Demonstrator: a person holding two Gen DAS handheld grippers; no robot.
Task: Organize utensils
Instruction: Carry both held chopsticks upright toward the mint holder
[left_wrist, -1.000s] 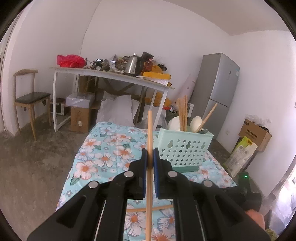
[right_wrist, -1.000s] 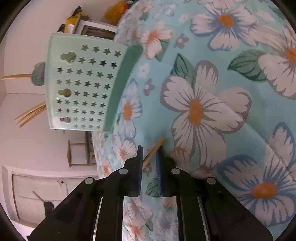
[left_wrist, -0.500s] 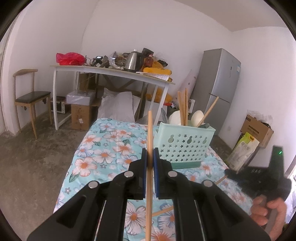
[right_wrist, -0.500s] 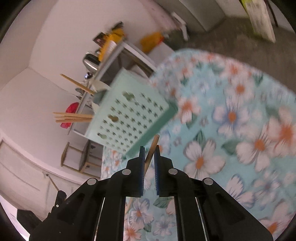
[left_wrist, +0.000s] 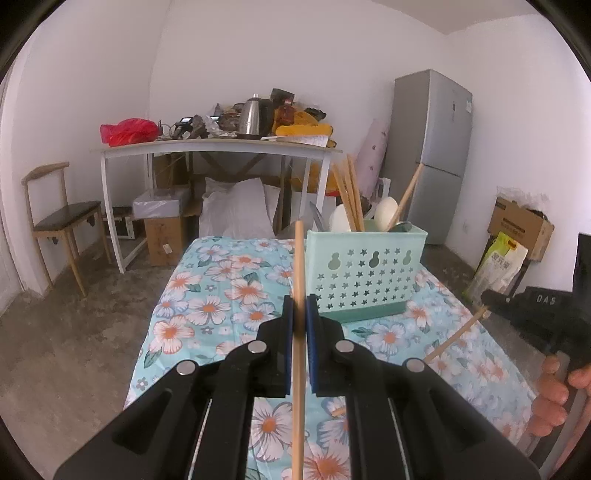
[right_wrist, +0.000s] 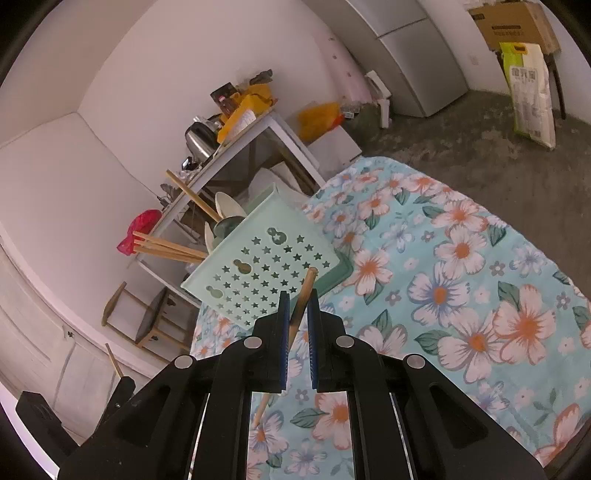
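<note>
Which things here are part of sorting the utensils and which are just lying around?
Part of the job:
- chopstick in the left hand-held gripper
- chopstick in the right hand-held gripper
- green basket with chopsticks and spoons in it

Just lying about:
- kettle
- red bag
- chair
- fridge
- cardboard box

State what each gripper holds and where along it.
Left gripper: a wooden chopstick, clamped near mid-length, upright. Right gripper: another chopstick, gripped near its upper end.

Floral-cloth table (left_wrist: 207, 295); mint utensil basket (left_wrist: 365, 280) standing on far side.
</note>
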